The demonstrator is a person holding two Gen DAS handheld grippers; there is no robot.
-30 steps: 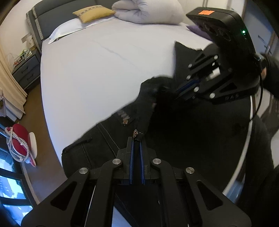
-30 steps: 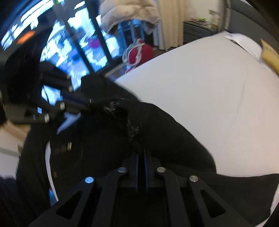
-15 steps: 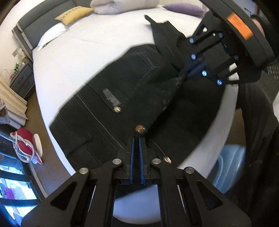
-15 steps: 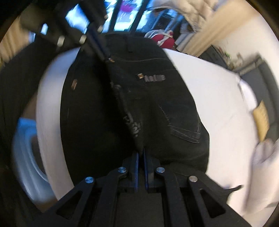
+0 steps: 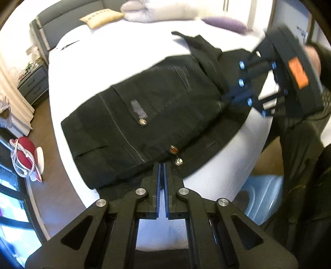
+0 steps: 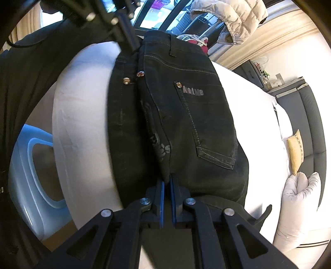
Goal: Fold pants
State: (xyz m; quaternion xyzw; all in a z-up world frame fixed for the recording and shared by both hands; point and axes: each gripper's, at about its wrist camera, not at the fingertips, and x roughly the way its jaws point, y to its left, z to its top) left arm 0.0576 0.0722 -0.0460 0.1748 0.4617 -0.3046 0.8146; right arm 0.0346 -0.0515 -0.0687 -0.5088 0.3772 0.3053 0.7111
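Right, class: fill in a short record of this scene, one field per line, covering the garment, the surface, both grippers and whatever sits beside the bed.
garment: black jeans, back pocket up
surface: white bed, near its edge
left gripper: shut on the waistband
right gripper: shut on the crotch fold
floor by bed: pale blue basket
head of bed: yellow cushion

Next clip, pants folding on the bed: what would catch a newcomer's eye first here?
The black pants dominate, spread across the near edge of the white bed, with shiny rivets and a pale logo by the back pocket. Each tool is shut on the fabric: the left tool near the rivets, the right tool at a bunched fold. A pale blue basket sits on the floor beside the bed.
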